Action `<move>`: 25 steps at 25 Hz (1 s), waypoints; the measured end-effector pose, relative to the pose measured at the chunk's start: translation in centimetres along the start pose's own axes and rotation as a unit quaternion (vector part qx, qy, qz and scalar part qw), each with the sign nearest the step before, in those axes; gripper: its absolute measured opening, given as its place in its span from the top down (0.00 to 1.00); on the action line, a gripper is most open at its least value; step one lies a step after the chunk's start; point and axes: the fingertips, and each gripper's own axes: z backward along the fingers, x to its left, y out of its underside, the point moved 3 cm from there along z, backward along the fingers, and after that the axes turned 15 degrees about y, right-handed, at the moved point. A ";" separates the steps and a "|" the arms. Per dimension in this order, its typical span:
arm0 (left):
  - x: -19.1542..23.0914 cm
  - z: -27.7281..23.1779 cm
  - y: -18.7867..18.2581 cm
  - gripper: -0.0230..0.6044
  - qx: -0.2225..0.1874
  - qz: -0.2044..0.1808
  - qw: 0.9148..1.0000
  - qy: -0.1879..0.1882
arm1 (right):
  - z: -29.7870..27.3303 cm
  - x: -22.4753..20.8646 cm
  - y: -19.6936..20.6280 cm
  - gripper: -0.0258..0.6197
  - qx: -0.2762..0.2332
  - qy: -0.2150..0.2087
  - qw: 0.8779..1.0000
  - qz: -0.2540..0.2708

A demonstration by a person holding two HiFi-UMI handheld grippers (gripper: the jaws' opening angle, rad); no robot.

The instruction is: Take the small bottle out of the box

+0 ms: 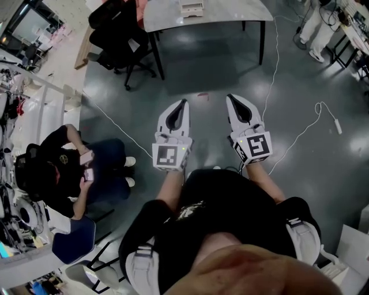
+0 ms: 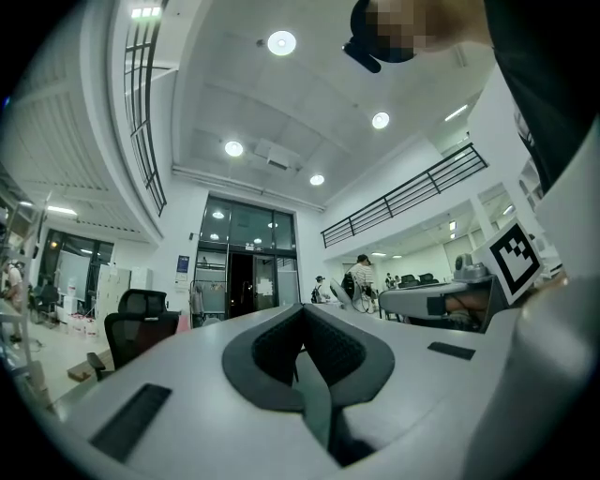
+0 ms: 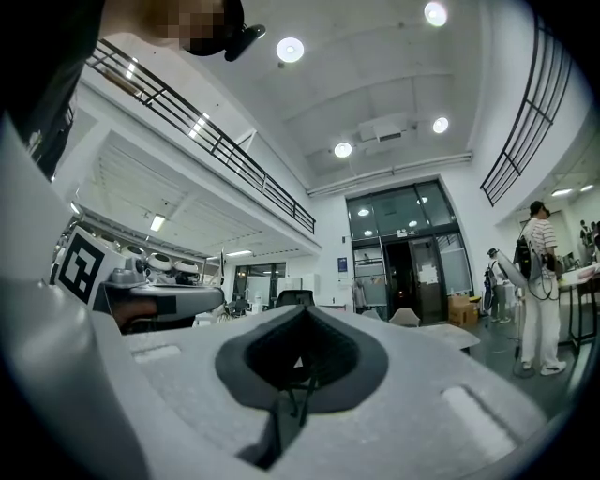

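Observation:
No small bottle shows in any view. A small white box-like object (image 1: 192, 7) stands on the white table (image 1: 167, 17) at the far side of the room. I hold both grippers side by side at waist height over the grey floor, pointing towards that table. My left gripper (image 1: 185, 102) has its jaws together with nothing between them, and its tips meet in the left gripper view (image 2: 302, 311). My right gripper (image 1: 229, 97) is shut and empty as well, with its tips touching in the right gripper view (image 3: 302, 309).
A black office chair (image 1: 118, 34) stands left of the table. A seated person (image 1: 63, 167) is at the left beside cluttered benches. White cables (image 1: 300, 135) trail over the floor at the right. Another person (image 1: 314, 29) stands at the top right.

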 end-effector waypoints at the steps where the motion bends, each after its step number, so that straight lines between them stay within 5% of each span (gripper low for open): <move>1: -0.1 0.0 -0.1 0.94 0.000 0.007 1.000 -0.003 | 0.1 -0.1 0.1 0.97 0.001 0.002 1.000 -0.001; 6: 0.1 0.4 0.6 0.94 -0.002 -0.023 1.000 -0.001 | 0.6 0.1 0.2 0.97 -0.002 0.001 1.000 0.002; 11: -1.3 -0.1 0.0 0.94 0.006 0.012 1.000 0.003 | 0.9 -0.3 0.5 0.97 0.000 0.002 1.000 0.001; 25: -1.1 0.3 -0.1 0.94 0.013 0.009 1.000 -0.005 | 0.5 0.3 0.5 0.97 -0.001 -0.011 1.000 -0.006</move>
